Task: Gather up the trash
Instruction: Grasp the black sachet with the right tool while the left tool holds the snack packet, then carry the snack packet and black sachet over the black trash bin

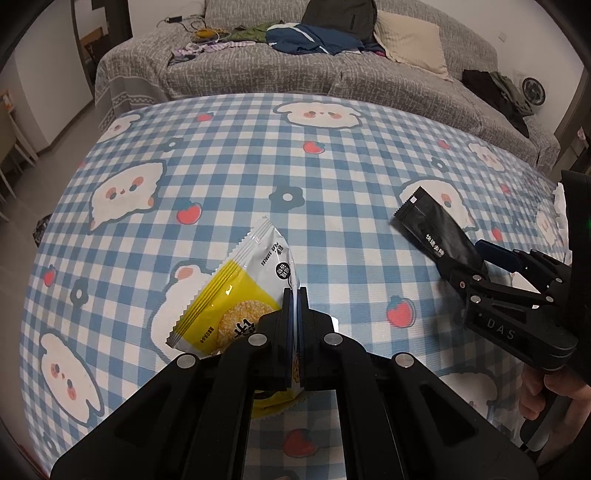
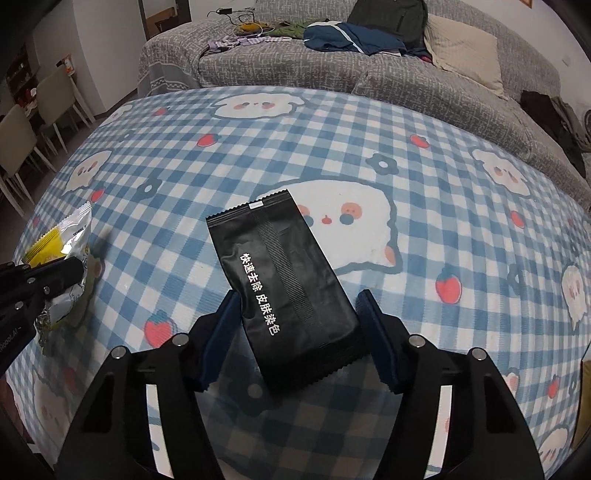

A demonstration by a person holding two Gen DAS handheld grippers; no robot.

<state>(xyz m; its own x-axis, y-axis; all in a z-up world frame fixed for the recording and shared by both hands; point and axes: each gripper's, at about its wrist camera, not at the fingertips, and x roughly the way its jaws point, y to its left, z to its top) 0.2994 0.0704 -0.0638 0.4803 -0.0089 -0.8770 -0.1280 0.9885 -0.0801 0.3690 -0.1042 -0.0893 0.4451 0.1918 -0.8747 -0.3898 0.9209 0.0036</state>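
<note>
Here, crinkly yellow wrapper (image 1: 236, 295), matte black sachet (image 2: 284, 291)

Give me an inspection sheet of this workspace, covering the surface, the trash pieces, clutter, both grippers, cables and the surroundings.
Surface: table under a blue checked tablecloth printed with cartoon animals and strawberries.
Job's things: yellow snack wrapper, pinched on its edge; black sachet with white lettering, flat on the cloth.
Clutter: nothing else seen on the cloth.
Grippers: left gripper shut on the yellow snack wrapper; right gripper open, one finger on each side of the black sachet, not yet closed.
Cables: cords lying on the sofa's far left.
Surroundings: grey sofa with clothes, a backpack and a beige cushion; dining chairs at left.
</note>
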